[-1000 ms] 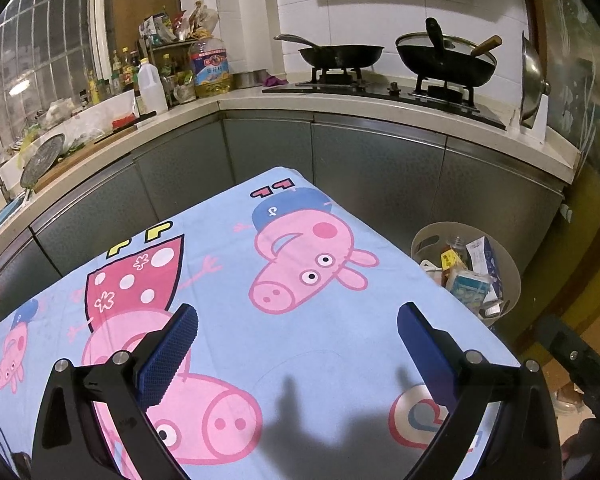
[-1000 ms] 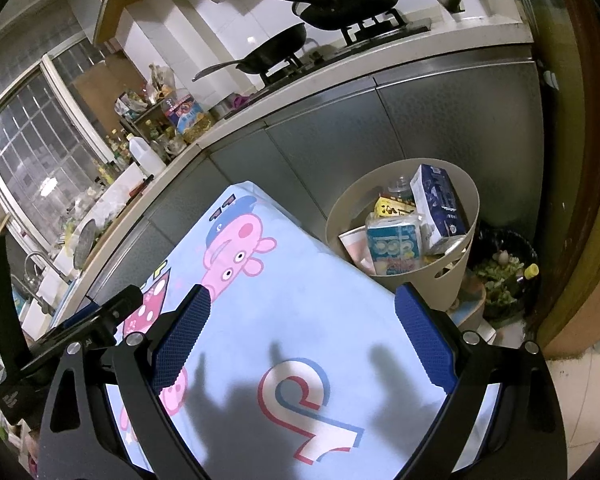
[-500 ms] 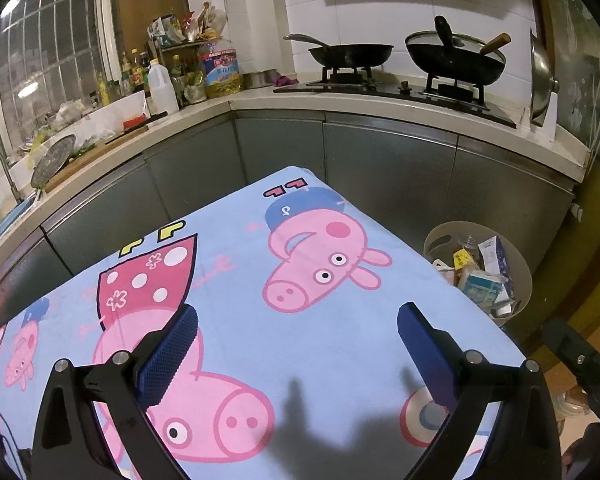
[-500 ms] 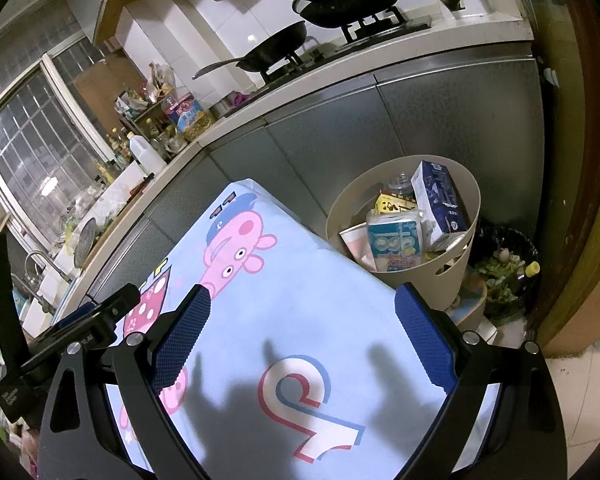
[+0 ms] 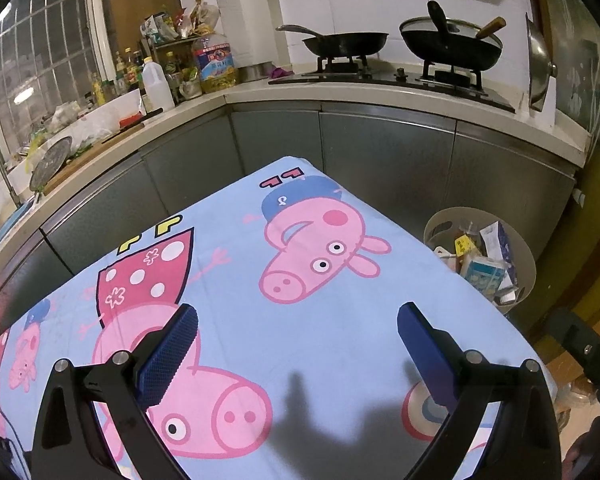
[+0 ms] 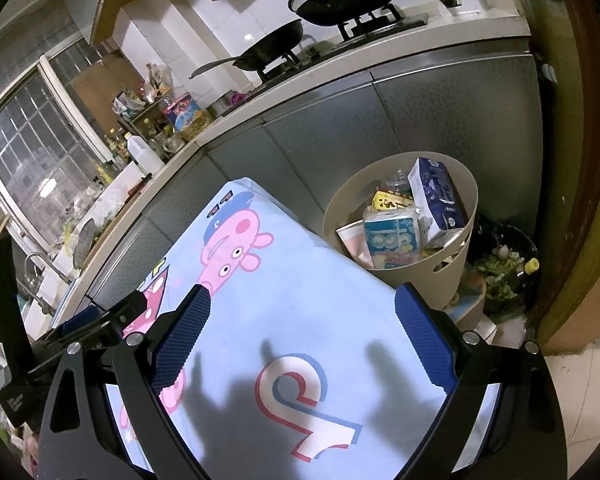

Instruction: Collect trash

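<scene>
A beige waste bin stands on the floor off the table's far right edge, also in the right wrist view. It holds several cartons and wrappers, among them a blue-and-white carton and a light blue pack. My left gripper is open and empty above the table. My right gripper is open and empty above the table's right part, near the bin. The left gripper's body shows at the left of the right wrist view.
The table wears a light blue cartoon-pig cloth. Grey cabinets and a counter wrap around behind, with two pans on a stove and bottles. A dark bowl of scraps sits on the floor beside the bin.
The left wrist view has drawn back and tilted up a little, so the cloth and bin sit lower in the frame. The right gripper has barely moved. Both stay open.
</scene>
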Motion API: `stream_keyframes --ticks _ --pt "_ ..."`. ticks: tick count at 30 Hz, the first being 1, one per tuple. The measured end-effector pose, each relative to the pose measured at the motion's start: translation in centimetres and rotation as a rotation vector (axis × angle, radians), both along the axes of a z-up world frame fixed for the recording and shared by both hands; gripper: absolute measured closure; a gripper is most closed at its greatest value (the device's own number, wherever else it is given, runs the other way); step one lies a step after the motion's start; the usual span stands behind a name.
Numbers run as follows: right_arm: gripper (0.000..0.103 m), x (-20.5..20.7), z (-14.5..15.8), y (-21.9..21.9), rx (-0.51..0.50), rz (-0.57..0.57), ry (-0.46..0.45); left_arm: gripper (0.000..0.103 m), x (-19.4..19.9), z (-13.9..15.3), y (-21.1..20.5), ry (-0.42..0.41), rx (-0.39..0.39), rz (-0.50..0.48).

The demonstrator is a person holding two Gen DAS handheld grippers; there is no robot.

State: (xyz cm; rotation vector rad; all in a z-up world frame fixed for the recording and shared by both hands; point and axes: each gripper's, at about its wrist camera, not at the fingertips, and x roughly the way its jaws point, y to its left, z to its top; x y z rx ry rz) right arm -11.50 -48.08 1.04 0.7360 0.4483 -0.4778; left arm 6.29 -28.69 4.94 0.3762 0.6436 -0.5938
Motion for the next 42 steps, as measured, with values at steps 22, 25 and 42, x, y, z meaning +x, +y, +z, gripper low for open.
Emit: stream_keyframes --ticks 22,25,42 --pt "0.011 -0.5 -0.5 -2.1 0.032 -0.011 0.001 0.004 -0.6 -1.1 -1.5 0.037 0.043 -0.046" --pt "0.011 -0.6 -0.6 -2.2 0.036 -0.016 0.0 0.004 -0.7 -1.2 -1.7 0.037 0.046 -0.052" --pt "0.011 -0.8 -0.6 -2.3 0.04 -0.017 0.0 0.004 -1.0 -1.3 -2.0 0.037 0.055 -0.061"
